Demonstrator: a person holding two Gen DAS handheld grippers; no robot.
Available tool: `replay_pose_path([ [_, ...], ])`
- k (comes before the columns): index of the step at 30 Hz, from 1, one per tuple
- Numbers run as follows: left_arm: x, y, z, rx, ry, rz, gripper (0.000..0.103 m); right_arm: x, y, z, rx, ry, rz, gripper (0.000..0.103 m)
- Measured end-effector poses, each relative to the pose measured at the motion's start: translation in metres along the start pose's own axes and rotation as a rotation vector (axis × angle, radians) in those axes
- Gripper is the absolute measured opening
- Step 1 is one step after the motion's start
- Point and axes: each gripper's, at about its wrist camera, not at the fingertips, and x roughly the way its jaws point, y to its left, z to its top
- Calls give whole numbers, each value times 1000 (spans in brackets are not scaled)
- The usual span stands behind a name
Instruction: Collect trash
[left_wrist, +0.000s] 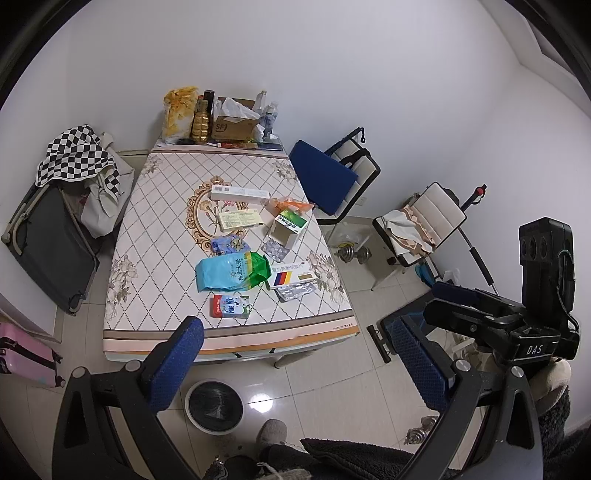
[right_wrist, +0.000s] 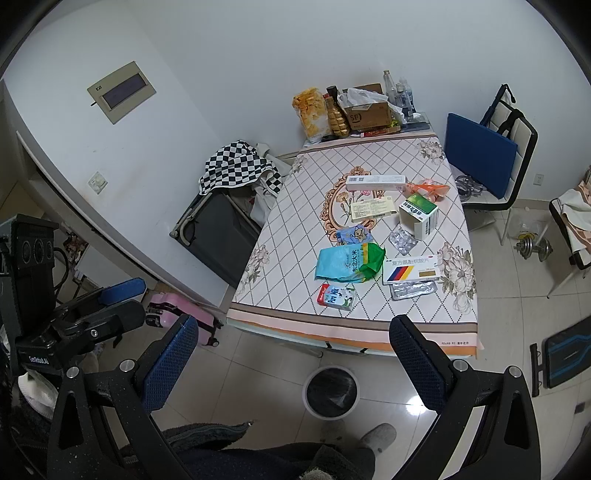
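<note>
Both grippers agape — trash untouched

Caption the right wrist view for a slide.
Open right gripper above the bin, facing the littered table.

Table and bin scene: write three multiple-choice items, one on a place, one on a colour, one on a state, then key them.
1. Where does the bin stand?
A. On the table
B. On the floor by the table's near edge
C. On a chair

2. What colour is the cushion leaning on the chair?
A. Blue
B. Red
C. Yellow

3. How are the left gripper and right gripper?
A. Both open, empty
B. Both shut
C. One holds a carton

B: it sits on tiles below the tablecloth.
A: plainly blue.
A: fingers stand apart, nothing between.
</note>
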Motion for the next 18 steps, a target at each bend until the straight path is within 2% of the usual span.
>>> replay_pose_path([
  [14,2,3,0,0,3,2,103,7,5,-1,12,1,-1,103],
  [16,6,7,1,5,-4,56,103,9,4,-1,30,-9,-12,103],
  [18,18,14,2,16,-9,157,103,13,-1,-1,73,-21,-50,103],
])
